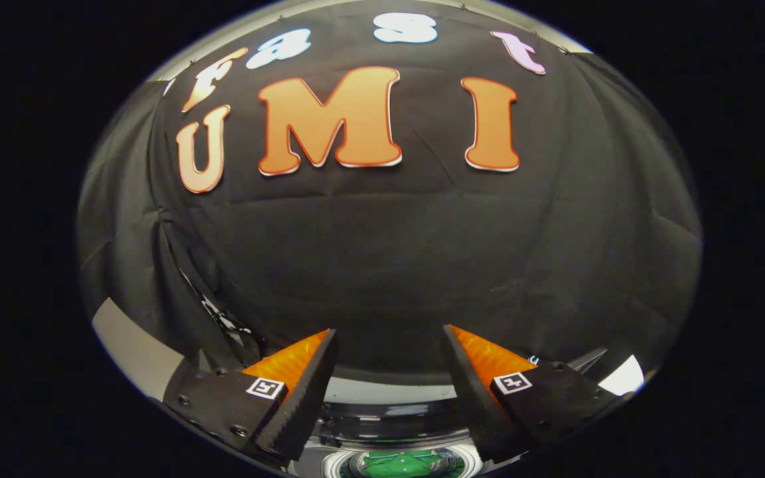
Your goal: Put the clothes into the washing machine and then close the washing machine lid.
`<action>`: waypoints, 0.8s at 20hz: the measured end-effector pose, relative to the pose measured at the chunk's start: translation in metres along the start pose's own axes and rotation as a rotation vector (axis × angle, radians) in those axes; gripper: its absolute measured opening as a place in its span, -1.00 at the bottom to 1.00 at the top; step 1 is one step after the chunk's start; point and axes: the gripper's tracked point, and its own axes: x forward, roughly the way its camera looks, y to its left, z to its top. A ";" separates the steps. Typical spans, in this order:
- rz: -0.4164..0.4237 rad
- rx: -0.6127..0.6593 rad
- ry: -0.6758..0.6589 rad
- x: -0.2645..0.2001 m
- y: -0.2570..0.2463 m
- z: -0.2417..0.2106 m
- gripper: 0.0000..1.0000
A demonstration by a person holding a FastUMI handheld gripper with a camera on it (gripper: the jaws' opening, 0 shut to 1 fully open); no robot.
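Two fingers of the tongs [389,335] are standing spread apart, pinching nothing, pointing at the booth's black cloth wall [389,252]. Below and between them the washing machine [392,415] is showing its open round drum, with a green garment [401,463] lying inside. Judging the clothes loaded, the operator is likely turning to the lid: locate it first, then lower it evenly, keeping fabric inside the rim.
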 end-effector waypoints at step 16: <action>0.006 -0.017 -0.004 -0.052 -0.004 -0.037 0.99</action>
